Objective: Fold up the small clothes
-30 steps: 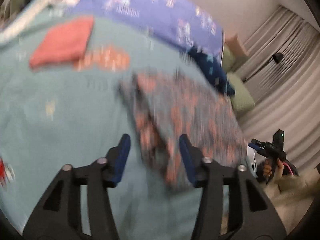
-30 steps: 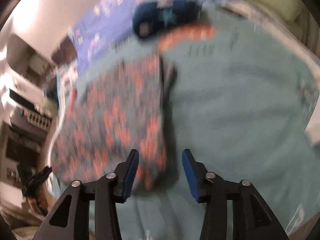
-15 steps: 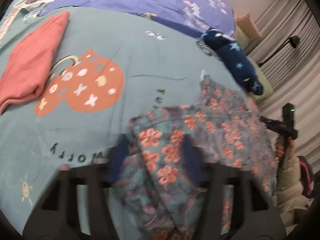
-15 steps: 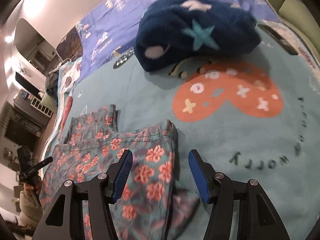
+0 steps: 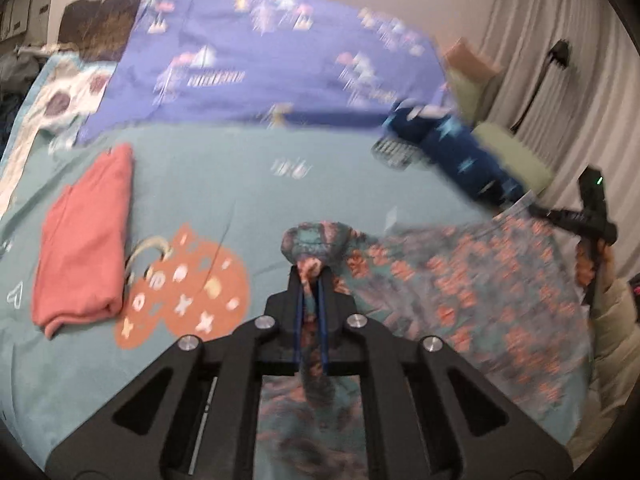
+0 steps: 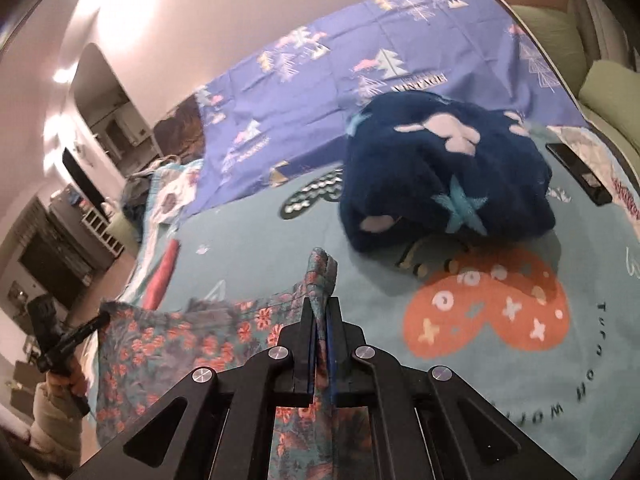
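A teal floral garment (image 5: 460, 288) with orange flowers is lifted off the teal bedspread (image 5: 224, 184). My left gripper (image 5: 311, 280) is shut on one bunched corner of it. My right gripper (image 6: 322, 308) is shut on another corner, and the floral garment (image 6: 180, 344) hangs out to the left in the right wrist view. The right gripper also shows at the right of the left wrist view (image 5: 588, 216), and the left gripper at the left of the right wrist view (image 6: 60, 340).
A folded pink garment (image 5: 84, 240) lies at the left. A dark blue fleece with stars (image 6: 444, 176) lies at the far right, with a phone (image 6: 580, 172) beside it. A purple sheet (image 5: 264, 64) covers the far side. Curtains (image 5: 532, 32) hang at the right.
Both grippers were open over the floral garment's folded edge; they have shut on it and lifted it off the bedspread.
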Tool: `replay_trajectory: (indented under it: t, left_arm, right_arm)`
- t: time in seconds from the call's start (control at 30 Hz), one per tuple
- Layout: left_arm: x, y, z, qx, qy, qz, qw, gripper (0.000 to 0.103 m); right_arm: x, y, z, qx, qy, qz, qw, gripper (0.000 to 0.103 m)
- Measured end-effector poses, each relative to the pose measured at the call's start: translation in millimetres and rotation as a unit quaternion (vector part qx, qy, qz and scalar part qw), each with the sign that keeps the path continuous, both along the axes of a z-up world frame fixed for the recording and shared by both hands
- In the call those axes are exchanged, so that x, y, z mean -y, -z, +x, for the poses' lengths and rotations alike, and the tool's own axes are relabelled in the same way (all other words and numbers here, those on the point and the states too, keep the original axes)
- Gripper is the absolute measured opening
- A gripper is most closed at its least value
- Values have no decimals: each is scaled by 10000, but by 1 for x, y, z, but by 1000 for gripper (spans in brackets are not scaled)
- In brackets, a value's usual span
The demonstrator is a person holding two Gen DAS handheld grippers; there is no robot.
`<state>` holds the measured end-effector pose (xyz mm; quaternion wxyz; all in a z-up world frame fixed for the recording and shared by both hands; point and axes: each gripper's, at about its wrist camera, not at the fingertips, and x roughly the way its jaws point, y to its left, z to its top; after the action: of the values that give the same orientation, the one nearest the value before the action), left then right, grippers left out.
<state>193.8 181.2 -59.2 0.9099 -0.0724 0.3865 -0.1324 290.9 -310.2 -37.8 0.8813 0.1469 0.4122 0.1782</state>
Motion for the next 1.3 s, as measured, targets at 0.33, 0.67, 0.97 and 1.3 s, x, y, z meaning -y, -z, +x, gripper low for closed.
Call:
replay_trajectory:
  t: [0.33, 0.67, 0.97, 1.3]
  left_arm:
    - [-44, 19, -59, -402, -558, -1066, 9919, 36]
    - [2, 22, -181, -754, 699, -1260, 9867, 54]
    - [51, 31, -181, -307, 840, -722, 9934, 53]
    - [34, -6, -191, -129, 791, -458, 9957, 8]
  right_arm:
    - [34, 25, -41, -555, 474, 60, 9973, 24]
    - [27, 21, -222, -399, -768, -240, 9960, 48]
    - [-27, 46, -218, 135, -1053, -1448, 9838, 52]
    - [-4, 4, -239, 958, -849, -3668, 9215, 1]
